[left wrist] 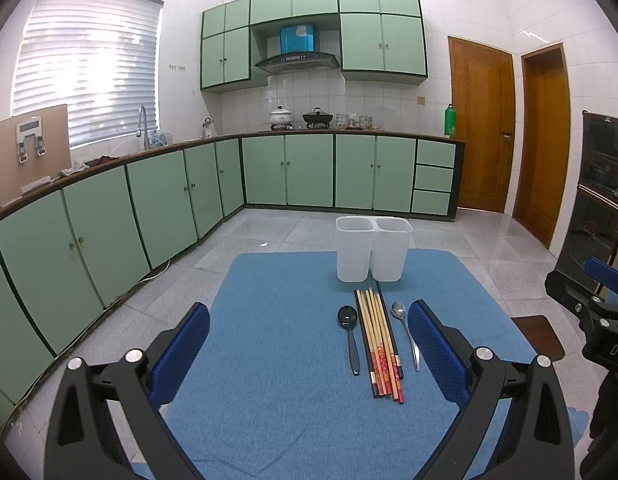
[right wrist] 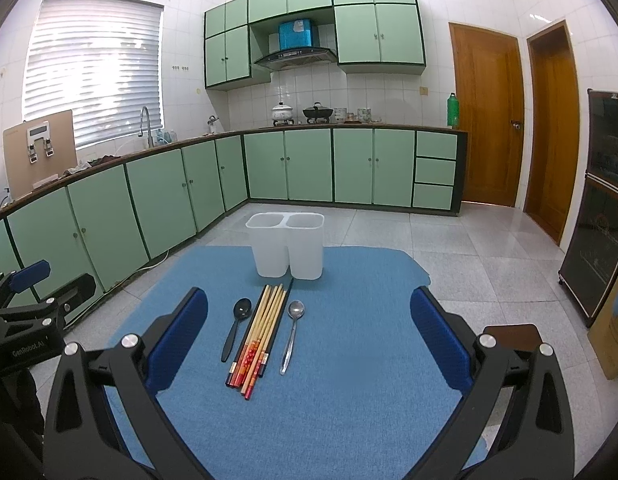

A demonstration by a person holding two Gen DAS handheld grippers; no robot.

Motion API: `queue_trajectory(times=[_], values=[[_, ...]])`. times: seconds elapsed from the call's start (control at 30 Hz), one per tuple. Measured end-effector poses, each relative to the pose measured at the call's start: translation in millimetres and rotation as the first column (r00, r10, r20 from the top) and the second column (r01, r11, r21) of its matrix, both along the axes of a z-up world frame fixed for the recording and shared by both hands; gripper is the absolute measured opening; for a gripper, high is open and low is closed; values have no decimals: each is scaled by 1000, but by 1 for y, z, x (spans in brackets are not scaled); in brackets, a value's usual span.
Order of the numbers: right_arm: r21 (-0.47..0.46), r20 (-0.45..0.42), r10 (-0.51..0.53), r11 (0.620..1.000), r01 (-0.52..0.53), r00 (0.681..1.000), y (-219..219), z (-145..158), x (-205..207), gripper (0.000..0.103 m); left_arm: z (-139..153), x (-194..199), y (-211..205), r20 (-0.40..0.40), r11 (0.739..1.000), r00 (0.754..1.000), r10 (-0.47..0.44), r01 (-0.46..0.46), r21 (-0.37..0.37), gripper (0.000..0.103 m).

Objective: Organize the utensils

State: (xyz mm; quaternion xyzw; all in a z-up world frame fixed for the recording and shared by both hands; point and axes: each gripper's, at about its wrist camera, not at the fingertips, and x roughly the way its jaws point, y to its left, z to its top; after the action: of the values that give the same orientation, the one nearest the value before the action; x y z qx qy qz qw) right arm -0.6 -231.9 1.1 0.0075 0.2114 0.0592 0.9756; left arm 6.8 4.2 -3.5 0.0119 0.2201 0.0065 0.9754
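A white two-compartment utensil holder point(left wrist: 373, 249) point(right wrist: 285, 245) stands at the far end of a blue mat point(left wrist: 277, 380) point(right wrist: 349, 360). In front of it lie a black spoon point(left wrist: 350, 336) point(right wrist: 237, 326), a bundle of several chopsticks point(left wrist: 379, 340) point(right wrist: 259, 338) with red patterned ends, and a silver spoon point(left wrist: 407, 332) point(right wrist: 292, 332), all side by side. My left gripper point(left wrist: 309, 344) hovers open above the mat's near left part. My right gripper point(right wrist: 309, 338) is open too, above the mat to the right of the utensils. Neither holds anything.
Green kitchen cabinets point(left wrist: 109, 232) run along the left and back. Two wooden doors point(left wrist: 483, 124) and a dark glass cabinet point(right wrist: 601, 208) are on the right. A cardboard box point(right wrist: 613, 328) stands at the far right. A brown seat point(left wrist: 539, 336) point(right wrist: 513, 336) shows beside the mat.
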Motion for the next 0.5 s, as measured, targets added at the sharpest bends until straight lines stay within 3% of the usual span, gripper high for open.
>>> queue_trajectory(times=[0.5], values=[[1,-24,-7,1000,7,1000,1,-4,13,98,-5,12,-2,-25,1000,1000,3,-2,6,97]])
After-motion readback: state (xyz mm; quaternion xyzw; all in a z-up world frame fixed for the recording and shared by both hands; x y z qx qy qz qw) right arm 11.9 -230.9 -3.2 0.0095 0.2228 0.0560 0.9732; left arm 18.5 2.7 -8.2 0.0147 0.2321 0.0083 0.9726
